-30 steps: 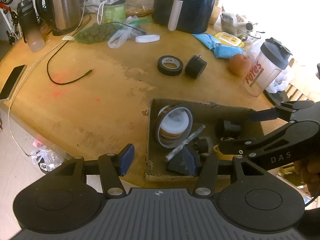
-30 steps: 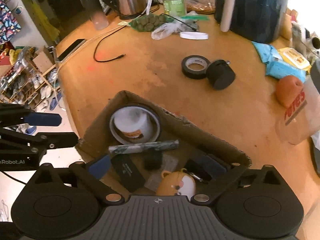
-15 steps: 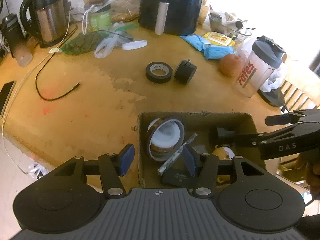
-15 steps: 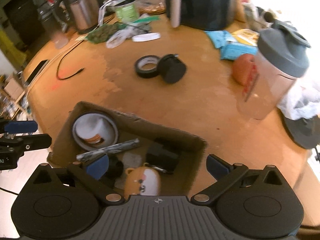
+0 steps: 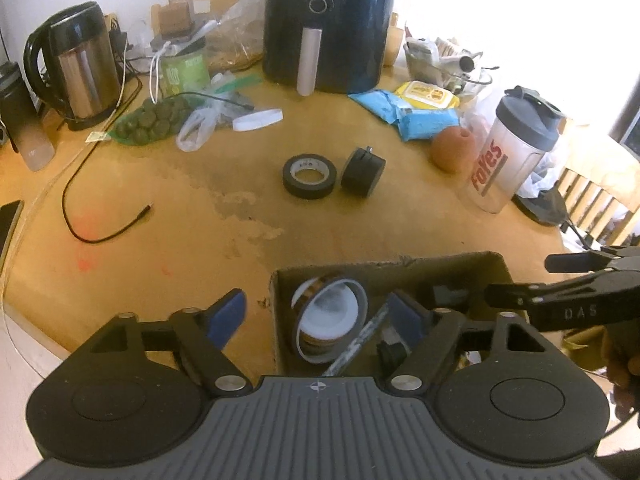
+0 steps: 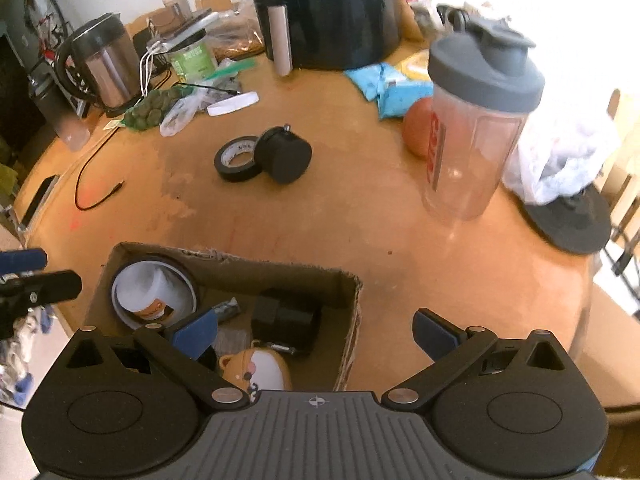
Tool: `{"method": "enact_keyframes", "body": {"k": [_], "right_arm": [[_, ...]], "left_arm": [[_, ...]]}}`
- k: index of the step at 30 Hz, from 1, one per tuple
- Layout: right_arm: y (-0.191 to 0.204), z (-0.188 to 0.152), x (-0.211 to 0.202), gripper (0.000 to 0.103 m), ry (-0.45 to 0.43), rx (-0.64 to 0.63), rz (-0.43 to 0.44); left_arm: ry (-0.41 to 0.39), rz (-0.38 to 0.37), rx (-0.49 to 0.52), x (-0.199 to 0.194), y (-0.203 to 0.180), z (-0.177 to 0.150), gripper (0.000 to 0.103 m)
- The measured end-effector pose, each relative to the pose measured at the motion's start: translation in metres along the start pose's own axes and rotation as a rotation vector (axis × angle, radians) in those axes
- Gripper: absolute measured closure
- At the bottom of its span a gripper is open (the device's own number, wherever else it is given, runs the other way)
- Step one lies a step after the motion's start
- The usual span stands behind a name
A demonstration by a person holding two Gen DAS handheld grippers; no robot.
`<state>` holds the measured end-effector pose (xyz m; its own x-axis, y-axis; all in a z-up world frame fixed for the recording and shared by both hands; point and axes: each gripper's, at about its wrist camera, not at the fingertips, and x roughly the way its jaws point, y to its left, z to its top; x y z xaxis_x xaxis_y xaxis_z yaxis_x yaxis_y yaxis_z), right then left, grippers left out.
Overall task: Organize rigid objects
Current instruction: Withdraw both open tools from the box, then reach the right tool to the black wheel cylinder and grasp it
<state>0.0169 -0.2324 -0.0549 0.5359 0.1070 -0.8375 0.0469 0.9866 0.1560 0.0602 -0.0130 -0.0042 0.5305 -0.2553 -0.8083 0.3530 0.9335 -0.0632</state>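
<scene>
A cardboard box [image 5: 400,266] [image 6: 240,266] stands at the table's near edge. It holds a brown tape roll [image 5: 328,322] [image 6: 154,294], a grey rod [image 5: 358,344], a black block [image 6: 284,320] and a bear-shaped toy [image 6: 256,368]. A black tape roll [image 5: 309,176] [image 6: 237,159] and a black caster wheel [image 5: 362,172] [image 6: 284,155] lie on the table's middle. My left gripper [image 5: 320,316] is open and empty above the box's left wall. My right gripper [image 6: 316,332] is open and empty above the box's right wall.
A shaker bottle [image 6: 476,128] [image 5: 512,152] stands right beside an orange ball [image 5: 452,148]. A black air fryer [image 5: 328,24], a kettle [image 5: 76,64], bags, packets and a cable [image 5: 100,216] crowd the back and left. A phone [image 5: 8,220] lies at the left edge.
Both grippers drew back and tilted up from the box, so more of the table shows. The right gripper swung right, toward the shaker bottle. Both stayed open and empty.
</scene>
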Motion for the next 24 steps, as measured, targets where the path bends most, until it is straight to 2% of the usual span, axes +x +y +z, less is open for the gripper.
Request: {"method": "enact_keyframes", "body": {"k": [4, 12, 18, 24], "right_arm": [[0.005, 0.001, 0.001, 0.000, -0.004, -0.024, -0.001], [0.012, 0.015, 0.011, 0.000, 0.034, -0.060, -0.002], [0.018, 0.032, 0.021, 0.000, 0.058, -0.095, -0.006], [0.021, 0.049, 0.033, 0.000, 0.063, -0.118, 0.032]], "left_arm": [[-0.045, 0.019, 0.019, -0.002, -0.001, 0.000, 0.016], [-0.030, 0.005, 0.048, 0.000, 0.003, 0.002, 0.016], [-0.027, 0.023, 0.063, 0.002, 0.006, 0.005, 0.016], [-0.038, 0.055, 0.099, 0.004, 0.007, 0.008, 0.016]]}}
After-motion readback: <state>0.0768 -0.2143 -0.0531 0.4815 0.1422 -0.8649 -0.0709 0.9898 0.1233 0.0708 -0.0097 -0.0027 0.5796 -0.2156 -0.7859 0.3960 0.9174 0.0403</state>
